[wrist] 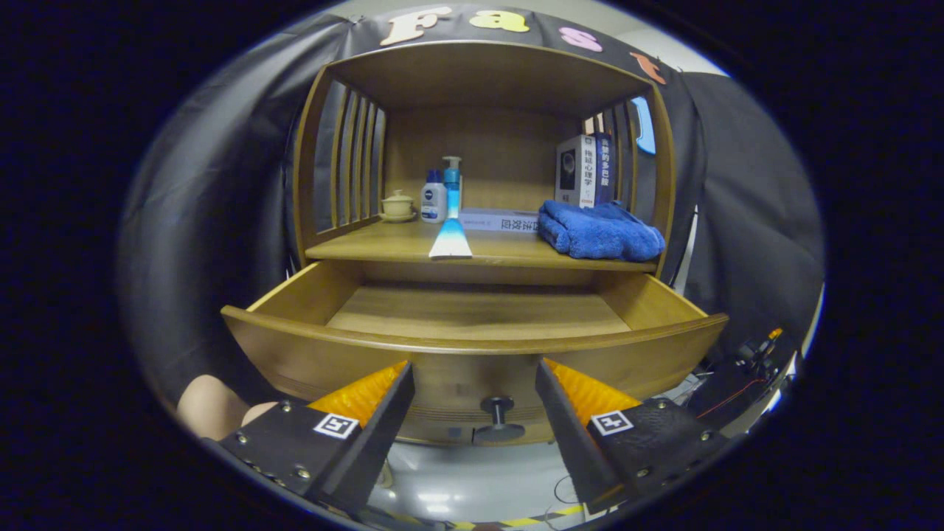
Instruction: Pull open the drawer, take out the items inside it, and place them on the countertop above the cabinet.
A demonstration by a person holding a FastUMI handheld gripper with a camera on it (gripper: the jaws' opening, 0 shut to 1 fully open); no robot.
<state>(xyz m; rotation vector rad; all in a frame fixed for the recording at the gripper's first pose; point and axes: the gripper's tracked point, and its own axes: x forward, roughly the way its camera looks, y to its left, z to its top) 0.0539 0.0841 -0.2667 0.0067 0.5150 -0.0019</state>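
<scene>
I have the cabinet [487, 74] square ahead of my hand-held gripper [472, 398], which is spread wide and holds nothing. The drawer [472, 343] stands pulled out toward me, its curved front just beyond my fingertips and its knob [498, 413] sitting in the gap between the two fingers without touching either. The part of the drawer floor I can see over the front edge is bare wood; the near strip behind that front is hidden from me, so I cannot say whether anything lies there.

Above the drawer, farther ahead, is the surface [383, 247]. On it, ahead to my right, lies a folded towel [599, 230], with books [584, 169] upright behind it. Straight ahead lies a tube [450, 240], its flat end toward me, and behind it a flat box [501, 220]. Ahead to my left stand a pump bottle [452, 184], a small bottle [434, 200] and a lidded cup [397, 204].

My judgement: the pull looks done, and the step in hand is checking and emptying the drawer. To do it well I would lift clear of the knob, rise over the front edge and tip down to see the hidden near strip before reaching in. The fingers should stay wide and keep off the drawer walls. Anything found should go on the bare surface left of the tube.
</scene>
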